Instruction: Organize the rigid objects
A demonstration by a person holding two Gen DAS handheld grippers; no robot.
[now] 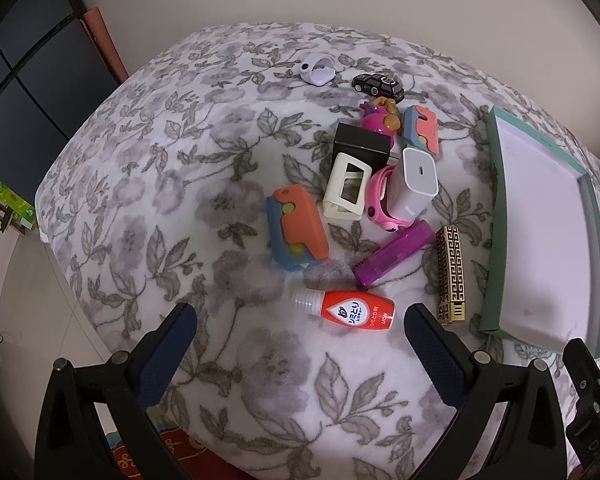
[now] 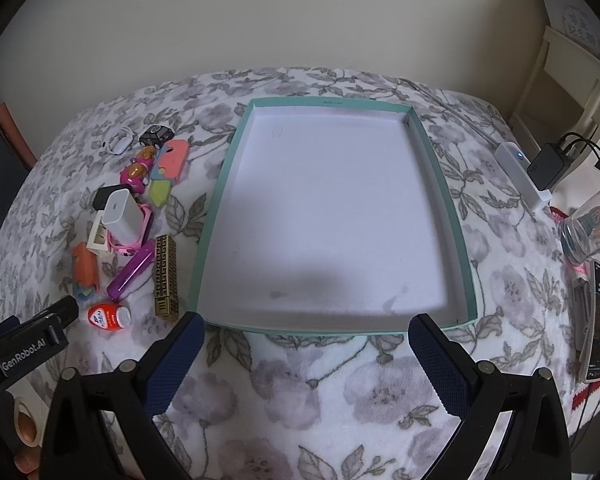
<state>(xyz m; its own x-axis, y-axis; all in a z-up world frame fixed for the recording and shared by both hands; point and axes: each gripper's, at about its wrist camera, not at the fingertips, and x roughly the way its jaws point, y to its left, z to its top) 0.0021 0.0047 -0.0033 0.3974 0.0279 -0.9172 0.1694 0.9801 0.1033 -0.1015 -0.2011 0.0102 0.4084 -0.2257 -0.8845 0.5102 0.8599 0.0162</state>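
Observation:
Several small rigid objects lie in a pile on the floral cloth: a red bottle (image 1: 346, 312), a purple lighter (image 1: 394, 254), a gold patterned box (image 1: 451, 276), an orange and blue case (image 1: 298, 234), a white charger (image 1: 414, 184) and a black toy car (image 1: 378, 84). A shallow teal tray (image 2: 456, 220) with a white floor stands empty to their right. My left gripper (image 1: 300, 330) is open, just in front of the red bottle. My right gripper (image 2: 302, 340) is open at the tray's near rim.
The pile also shows in the right wrist view, left of the tray, with the red bottle (image 2: 109, 316) nearest. A white hub (image 2: 522, 176), a black adapter (image 2: 550, 166), a glass jar (image 2: 588, 232) and a remote (image 2: 598, 328) lie at the right edge.

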